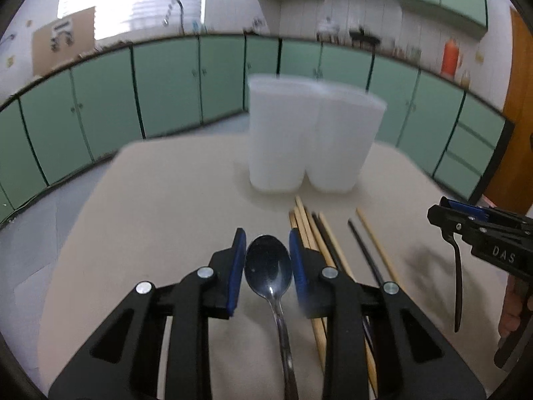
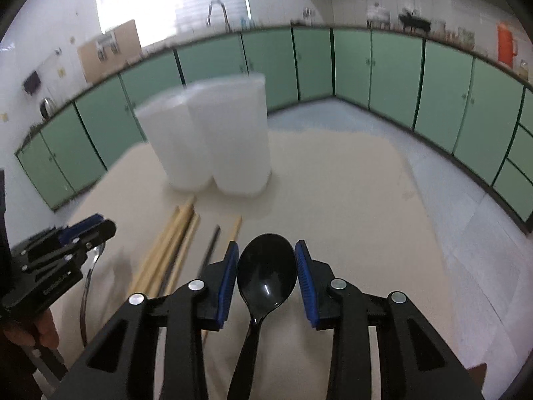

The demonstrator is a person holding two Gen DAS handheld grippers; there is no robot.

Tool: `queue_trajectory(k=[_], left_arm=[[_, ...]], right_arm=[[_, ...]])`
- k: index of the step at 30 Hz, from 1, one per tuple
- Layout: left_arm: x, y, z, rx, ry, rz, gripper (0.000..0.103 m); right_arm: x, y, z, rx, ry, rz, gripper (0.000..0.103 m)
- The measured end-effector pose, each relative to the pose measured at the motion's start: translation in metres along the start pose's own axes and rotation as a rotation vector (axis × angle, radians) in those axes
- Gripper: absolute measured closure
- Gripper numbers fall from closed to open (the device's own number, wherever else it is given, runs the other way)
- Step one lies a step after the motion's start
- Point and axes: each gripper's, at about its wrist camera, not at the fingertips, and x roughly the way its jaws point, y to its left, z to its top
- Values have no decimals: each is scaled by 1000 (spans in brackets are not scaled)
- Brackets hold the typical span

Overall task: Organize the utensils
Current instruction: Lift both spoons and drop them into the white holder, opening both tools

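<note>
two spoons are up off the table (image 1: 173, 220), one in each of my grippers, and i judge the sorting barely begun. my left gripper (image 1: 267, 260) is clamped on the metal spoon (image 1: 268, 268), bowl forward between the blue pads. my right gripper (image 2: 266, 266) is clamped on the black plastic spoon (image 2: 266, 271) the same way. the white twin holder (image 1: 309, 140) stands at the far middle of the table; i cannot tell whether anything is in it. the chopsticks (image 1: 313, 230), wooden and black, lie loose on the table just near of the holder, all left to do.

the left view shows the right gripper from the side with its spoon hanging handle-down. the right view shows the left gripper at near left with the metal handle drooping below it, and bare table to the right.
</note>
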Motion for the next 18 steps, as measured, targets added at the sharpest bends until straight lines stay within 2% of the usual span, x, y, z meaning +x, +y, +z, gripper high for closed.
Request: queue_trajectory(k=[8,14,18], left_arm=[[-36,0,19,-62,-200,-18,78],[-60,-3,49,-97,-319,-50,78],[-69,-10,82,-99,-394,-77,78]], right_arm=[[-28,17,37,-46,-204,45,68],[-37,25,68,-36,-308,98,68],[-34,27,101,-39,-399,118,68]])
